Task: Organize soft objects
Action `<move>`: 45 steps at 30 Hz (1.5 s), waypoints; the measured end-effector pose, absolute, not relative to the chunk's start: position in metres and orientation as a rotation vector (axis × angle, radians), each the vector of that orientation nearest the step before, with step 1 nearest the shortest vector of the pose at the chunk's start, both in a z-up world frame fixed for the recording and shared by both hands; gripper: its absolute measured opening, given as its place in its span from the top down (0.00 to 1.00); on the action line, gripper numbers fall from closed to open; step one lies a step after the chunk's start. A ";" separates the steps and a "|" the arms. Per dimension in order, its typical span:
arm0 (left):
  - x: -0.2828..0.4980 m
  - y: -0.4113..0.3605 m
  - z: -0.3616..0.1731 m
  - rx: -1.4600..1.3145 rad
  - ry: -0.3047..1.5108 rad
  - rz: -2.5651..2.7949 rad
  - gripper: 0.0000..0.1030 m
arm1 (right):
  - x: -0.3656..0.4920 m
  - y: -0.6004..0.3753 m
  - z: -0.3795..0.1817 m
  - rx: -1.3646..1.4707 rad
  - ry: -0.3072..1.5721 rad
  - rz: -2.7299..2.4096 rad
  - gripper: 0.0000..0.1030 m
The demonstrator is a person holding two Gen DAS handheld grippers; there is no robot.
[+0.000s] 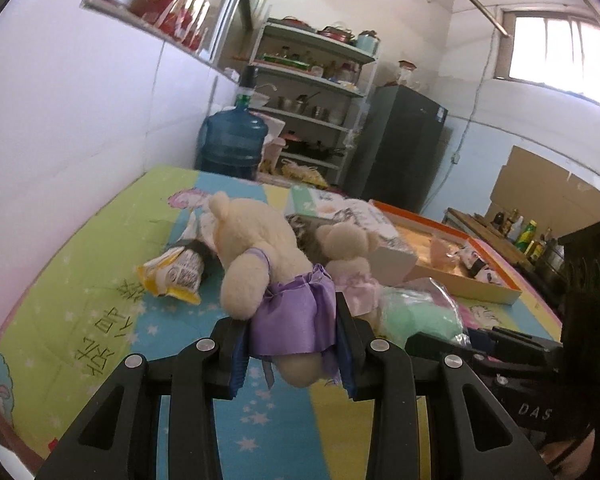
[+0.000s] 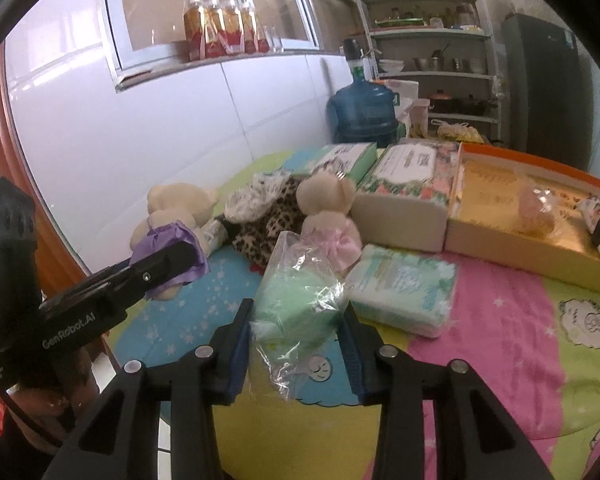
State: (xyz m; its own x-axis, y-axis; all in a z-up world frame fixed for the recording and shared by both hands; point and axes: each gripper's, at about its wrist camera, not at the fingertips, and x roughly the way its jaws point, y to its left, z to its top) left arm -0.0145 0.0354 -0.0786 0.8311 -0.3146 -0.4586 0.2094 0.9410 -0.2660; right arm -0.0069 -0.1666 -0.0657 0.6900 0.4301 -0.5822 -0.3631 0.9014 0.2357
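At lower centre, the left tongs [image 1: 292, 344] clamp the purple-skirted bear [image 1: 260, 256]; the right tongs [image 2: 296, 348] pinch the bagged green bundle [image 2: 296, 304] above the surface [image 2: 500, 340].

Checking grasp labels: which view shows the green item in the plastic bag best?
Right wrist view. The green bagged item sits centred between the right gripper pads, which press on its sides, wrapper fully visible. The left wrist view shows only part of it at the right, behind the purple-skirted bear in the left gripper.

White tiled wall [image 1: 80, 120], shelving rack [image 1: 312, 92], dark fridge [image 1: 400, 144], bright window [image 1: 556, 48].
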 end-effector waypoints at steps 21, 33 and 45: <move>-0.007 -0.039 -0.037 -0.099 0.484 -0.430 0.64 | -0.013 -0.255 -0.027 0.173 0.557 0.272 0.60; 0.013 -0.089 -0.019 -0.057 0.490 -0.537 0.64 | -0.014 -0.307 -0.017 0.182 0.506 0.180 0.60; 0.040 -0.136 -0.014 -0.038 0.530 -0.579 0.64 | -0.006 -0.359 -0.004 0.167 0.453 0.116 0.60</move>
State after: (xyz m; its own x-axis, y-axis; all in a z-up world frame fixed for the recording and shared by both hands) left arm 0.0404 -0.1357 -0.0141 0.7071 -0.5312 -0.4667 0.5119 0.8399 -0.1805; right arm -0.0059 -0.3585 -0.0037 0.8929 0.1483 -0.4250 -0.0741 0.9797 0.1861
